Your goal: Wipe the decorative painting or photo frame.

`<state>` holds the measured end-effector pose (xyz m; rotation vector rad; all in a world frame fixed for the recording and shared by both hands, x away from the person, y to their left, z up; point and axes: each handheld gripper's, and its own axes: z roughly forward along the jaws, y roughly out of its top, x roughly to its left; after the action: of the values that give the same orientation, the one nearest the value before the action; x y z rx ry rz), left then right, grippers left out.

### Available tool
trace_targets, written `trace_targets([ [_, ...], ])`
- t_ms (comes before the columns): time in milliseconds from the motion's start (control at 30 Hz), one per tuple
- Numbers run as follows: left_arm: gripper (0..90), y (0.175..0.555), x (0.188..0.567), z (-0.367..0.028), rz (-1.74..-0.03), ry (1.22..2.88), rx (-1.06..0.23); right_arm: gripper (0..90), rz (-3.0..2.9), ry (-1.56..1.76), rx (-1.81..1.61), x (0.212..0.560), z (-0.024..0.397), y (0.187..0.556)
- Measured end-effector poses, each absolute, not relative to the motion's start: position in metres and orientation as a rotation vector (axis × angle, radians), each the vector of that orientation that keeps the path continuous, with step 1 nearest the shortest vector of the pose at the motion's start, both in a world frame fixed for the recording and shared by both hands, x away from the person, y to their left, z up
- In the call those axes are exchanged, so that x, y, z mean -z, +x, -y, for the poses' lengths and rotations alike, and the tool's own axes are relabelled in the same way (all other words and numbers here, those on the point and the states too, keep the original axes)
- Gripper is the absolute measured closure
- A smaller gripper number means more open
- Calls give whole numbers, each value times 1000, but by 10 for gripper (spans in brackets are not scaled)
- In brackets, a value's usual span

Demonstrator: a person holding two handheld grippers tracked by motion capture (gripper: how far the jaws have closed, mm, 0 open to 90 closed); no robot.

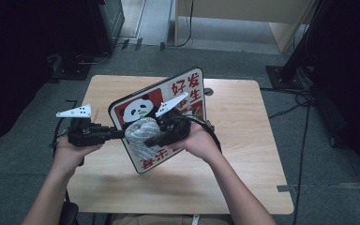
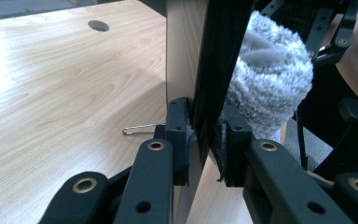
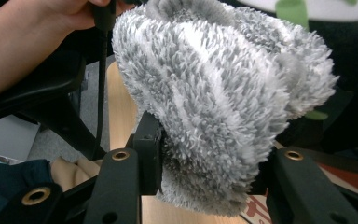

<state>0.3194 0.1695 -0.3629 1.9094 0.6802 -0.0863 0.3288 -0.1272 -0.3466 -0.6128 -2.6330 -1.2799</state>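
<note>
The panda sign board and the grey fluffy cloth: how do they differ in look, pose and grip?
The panda sign board is flat, rigid and printed in red, white and black; the grey fluffy cloth is soft, bunched and plain grey. The board stands tilted on edge above the table; the cloth rests against its printed face. The left tongs clamp the board's edge; the right tongs squeeze the cloth. Both are held off the table.

A fluffy grey-and-white cloth (image 3: 214,102) with a deep, shaggy pile. A glossy printed sign board (image 1: 168,112) with a pale wood back. A smooth, light wood-grain table (image 1: 243,140). Matt black plastic gripper jaws.
</note>
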Motion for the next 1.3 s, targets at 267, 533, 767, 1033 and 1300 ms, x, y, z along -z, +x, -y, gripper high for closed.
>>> trace_targets([
  [267, 772, 319, 363, -170, -681, 1909, 88, 597, 2627, -617, 1272, 357, 129, 327],
  [533, 772, 319, 363, -169, -681, 1909, 87, 597, 2623, -620, 1256, 369, 130, 325],
  [767, 772, 319, 363, -170, -683, 1908, 86, 597, 2620, -626, 1249, 379, 131, 323],
  [1033, 773, 319, 363, -170, -683, 1909, 85, 597, 2618, -626, 1235, 389, 131, 321],
  [1300, 772, 319, 363, -170, -683, 1909, 86, 598, 2598, -635, 1229, 400, 133, 319],
])
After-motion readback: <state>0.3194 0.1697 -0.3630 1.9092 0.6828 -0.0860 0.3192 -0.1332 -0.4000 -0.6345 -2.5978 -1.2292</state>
